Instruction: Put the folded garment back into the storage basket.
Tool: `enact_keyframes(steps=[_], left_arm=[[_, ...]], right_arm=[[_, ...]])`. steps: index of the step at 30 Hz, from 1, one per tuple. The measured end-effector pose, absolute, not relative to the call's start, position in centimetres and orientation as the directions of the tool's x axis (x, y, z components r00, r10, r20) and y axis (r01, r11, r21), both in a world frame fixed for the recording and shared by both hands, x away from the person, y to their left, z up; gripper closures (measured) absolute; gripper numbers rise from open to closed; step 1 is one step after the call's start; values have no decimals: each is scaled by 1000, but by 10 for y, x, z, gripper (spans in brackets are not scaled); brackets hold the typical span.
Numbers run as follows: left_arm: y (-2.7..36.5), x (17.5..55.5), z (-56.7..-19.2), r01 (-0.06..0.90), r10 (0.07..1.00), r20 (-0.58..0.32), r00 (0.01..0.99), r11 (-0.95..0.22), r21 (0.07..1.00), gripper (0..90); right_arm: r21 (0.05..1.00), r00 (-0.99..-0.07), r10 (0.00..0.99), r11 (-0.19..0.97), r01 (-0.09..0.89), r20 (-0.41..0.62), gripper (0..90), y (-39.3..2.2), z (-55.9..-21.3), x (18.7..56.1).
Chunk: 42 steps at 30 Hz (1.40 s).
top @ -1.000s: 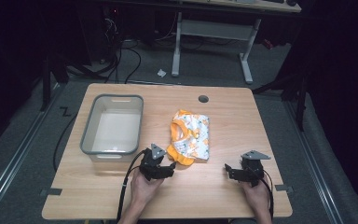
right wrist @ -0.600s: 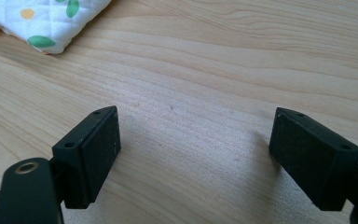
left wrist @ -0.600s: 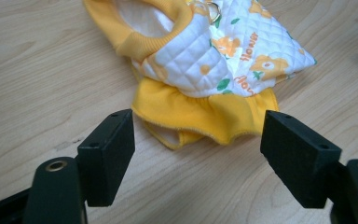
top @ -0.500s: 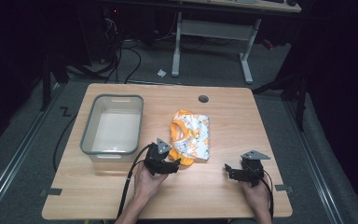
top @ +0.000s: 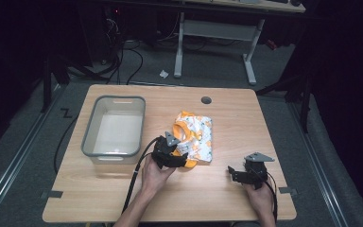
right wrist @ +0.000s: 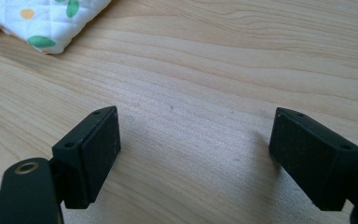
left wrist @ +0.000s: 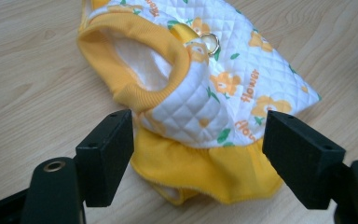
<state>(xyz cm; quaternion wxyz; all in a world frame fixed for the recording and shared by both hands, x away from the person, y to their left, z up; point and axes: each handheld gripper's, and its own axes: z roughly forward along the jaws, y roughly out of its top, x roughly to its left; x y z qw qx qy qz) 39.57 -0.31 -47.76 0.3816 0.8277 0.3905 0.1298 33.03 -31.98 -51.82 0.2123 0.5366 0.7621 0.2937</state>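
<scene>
While the left gripper [left wrist: 198, 154] is hanging just over the near edge of the small quilted pet vest [top: 194, 138], its jaws have just been opening wide, and they are now standing spread on either side of the vest's yellow ruffle hem [left wrist: 209, 170] without pressing on it, so nothing is being held. Compared with a second ago, this gripper is sitting farther in over the garment instead of short of its near-left corner, which I read as lining up for a pinch on the hem or the ribbed yellow armhole [left wrist: 137, 60]. The vest is lying flat on the wooden table [top: 123, 198], near the middle, just right of the clear plastic bin [top: 115, 126], apart from it. The right gripper [right wrist: 193, 154] is resting parted over bare wood well to the right, gripping nothing, with 1 white corner of the vest [right wrist: 51, 23] showing ahead of it. A small metal ring [left wrist: 209, 43] is sitting on the vest's back. The round cable hole [top: 206, 100] lies beyond the vest, and nothing is blocking the short path toward the bin
</scene>
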Motion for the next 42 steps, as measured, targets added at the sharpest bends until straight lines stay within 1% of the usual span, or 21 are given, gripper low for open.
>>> enact_keyframes(steps=[15, 18, 22, 26, 32, 42], left_arm=[[-17, 419, -476, 561, 755, -77, 651, -410, 719, 251], [-18, 425, -478, 570, 763, -95, 639, -387, 725, 258], [-21, 431, -482, 592, 767, -109, 633, -388, 707, 254], [-23, 435, -485, 591, 769, -103, 631, -391, 706, 255], [-26, 444, -495, 618, 784, -111, 611, -384, 686, 260], [-29, 450, -510, 641, 794, -92, 601, -410, 648, 266]], right_arm=[[676, -334, 942, 252, 693, -9, 164, -320, -518, 330], [676, -334, 942, 252, 693, -9, 164, -320, -518, 330], [676, -334, 942, 252, 693, -9, 164, -320, -518, 330], [675, -334, 943, 252, 693, -8, 164, -320, -518, 330], [676, -334, 943, 252, 693, -9, 164, -320, -518, 330], [676, -334, 943, 252, 693, -9, 164, -320, -518, 330]])
